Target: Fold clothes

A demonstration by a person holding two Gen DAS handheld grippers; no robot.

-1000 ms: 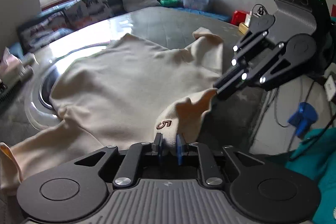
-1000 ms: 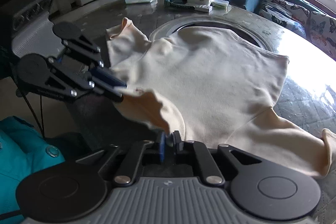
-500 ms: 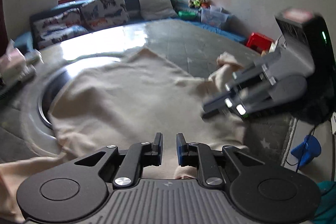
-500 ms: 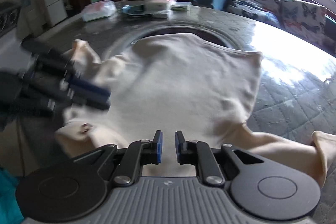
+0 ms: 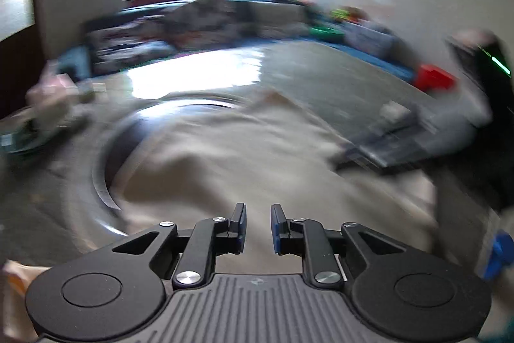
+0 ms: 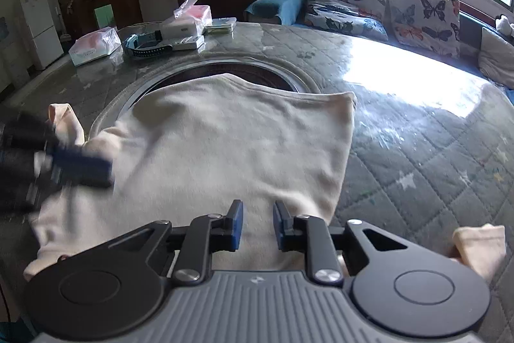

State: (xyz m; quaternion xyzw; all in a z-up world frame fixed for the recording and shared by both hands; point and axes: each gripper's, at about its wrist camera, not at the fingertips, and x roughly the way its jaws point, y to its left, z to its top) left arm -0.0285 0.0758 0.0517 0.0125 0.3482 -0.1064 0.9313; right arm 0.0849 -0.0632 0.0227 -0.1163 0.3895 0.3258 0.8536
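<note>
Cream shirt (image 6: 225, 150) spread flat on quilted surface (image 6: 417, 150), left claw (image 5: 258, 229) released and empty above it, right claw (image 6: 258, 225) just opening, nothing between its fingers.

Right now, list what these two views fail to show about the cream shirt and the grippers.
- Cream shirt: near hem hidden behind the right gripper body, right wrist view.
- Left gripper: motion-blurred there, cut off by the left edge.
- Left wrist view: motion blur smears shirt folds and items along the table edge.
</note>
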